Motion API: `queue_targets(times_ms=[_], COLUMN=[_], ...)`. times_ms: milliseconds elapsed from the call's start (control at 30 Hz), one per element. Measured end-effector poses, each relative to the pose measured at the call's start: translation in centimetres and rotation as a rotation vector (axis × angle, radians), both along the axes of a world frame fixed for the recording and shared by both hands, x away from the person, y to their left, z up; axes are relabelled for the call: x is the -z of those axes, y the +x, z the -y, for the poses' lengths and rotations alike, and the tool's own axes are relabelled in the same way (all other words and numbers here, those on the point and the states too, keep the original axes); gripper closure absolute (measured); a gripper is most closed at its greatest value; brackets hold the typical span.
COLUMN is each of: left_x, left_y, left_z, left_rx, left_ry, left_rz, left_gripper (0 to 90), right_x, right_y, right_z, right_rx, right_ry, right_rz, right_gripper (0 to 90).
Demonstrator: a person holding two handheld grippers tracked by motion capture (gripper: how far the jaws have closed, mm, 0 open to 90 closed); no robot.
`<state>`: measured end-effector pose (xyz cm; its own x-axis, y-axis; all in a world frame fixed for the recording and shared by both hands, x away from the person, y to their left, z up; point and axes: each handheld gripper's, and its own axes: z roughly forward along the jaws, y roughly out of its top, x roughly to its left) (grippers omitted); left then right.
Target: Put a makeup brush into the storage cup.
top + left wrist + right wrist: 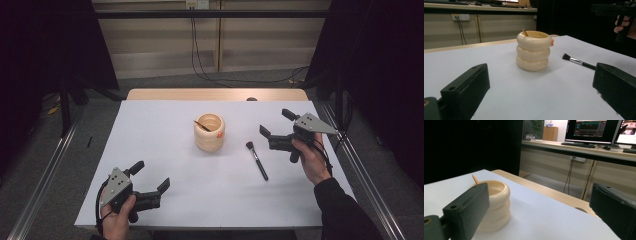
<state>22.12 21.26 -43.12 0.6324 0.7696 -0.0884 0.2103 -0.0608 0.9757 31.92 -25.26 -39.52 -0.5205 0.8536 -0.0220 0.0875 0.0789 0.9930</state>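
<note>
We count two grippers, one ribbed cream holder, one black brush lying loose, and one thin stick standing inside the holder. The left gripper [151, 176] sits at the near left of the white table [165, 210], jaws spread wide with nothing between them. The right gripper [276, 122] is raised at the far right, jaws likewise spread and empty. The brush [256, 160] lies flat on the table, just below and slightly left of the right gripper's jaws, apart from them. Its long axis runs diagonally: the bristle end points away from us and toward the holder, while the handle end points back toward our right forearm. In the left gripper view the brush [579, 61] appears ahead and toward the right jaw, bristles aimed at the holder [533, 50]. The holder [209, 132] stands upright ahead of the left gripper, well apart from it, and to the left of the right gripper's jaws. The stick [202, 125] leans against the holder's rim, its upper end tilted toward the left side.
</note>
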Motion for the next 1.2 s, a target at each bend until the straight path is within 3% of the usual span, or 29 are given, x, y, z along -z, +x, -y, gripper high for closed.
queue_targets(times_ms=[233, 333, 700, 767, 833, 900, 967, 1200], left_x=[0.0, 0.0, 0.0, 0.0, 0.0, 0.1, 0.0, 0.1], left_y=[0.0, 0.0, 0.1, 0.1, 0.1, 0.1, 0.1, 0.2], left_z=[-0.2, -0.2, -0.3, -0.3, -0.3, -0.4, -0.4, -0.6], left_rx=[-0.011, -0.016, -0.016, -0.016, -0.012, -0.011, -0.011, -0.026], left_ry=[-0.003, -0.012, -0.01, -0.01, -0.012, -0.009, -0.006, -0.009], left_rz=[-0.001, 0.0, -0.006, -0.004, -0.009, -0.009, -0.009, -0.01], left_gripper=[1.1, 1.1, 0.9, 0.9, 0.9, 0.9, 0.9, 0.9], right_x=[0.2, 0.6, 0.7, 0.7, 0.5, 0.1, 0.0, -0.3], right_y=[1.2, 1.3, 1.5, 1.5, 1.6, 1.7, 1.8, 2.2], right_z=[-0.8, -0.9, -0.9, -1.0, -0.9, -0.9, -0.9, -0.6], right_rx=[0.012, 0.029, 0.056, 0.047, 0.034, 0.017, -0.016, -0.05], right_ry=[0.003, -0.023, -0.039, -0.039, -0.072, -0.085, -0.103, -0.158], right_rz=[0.007, -0.007, -0.047, -0.074, -0.113, -0.194, -0.228, -0.327], right_gripper=[3.1, 4.1, 11.4, 12.2, 14.2, 15.5, 15.3, 8.1])
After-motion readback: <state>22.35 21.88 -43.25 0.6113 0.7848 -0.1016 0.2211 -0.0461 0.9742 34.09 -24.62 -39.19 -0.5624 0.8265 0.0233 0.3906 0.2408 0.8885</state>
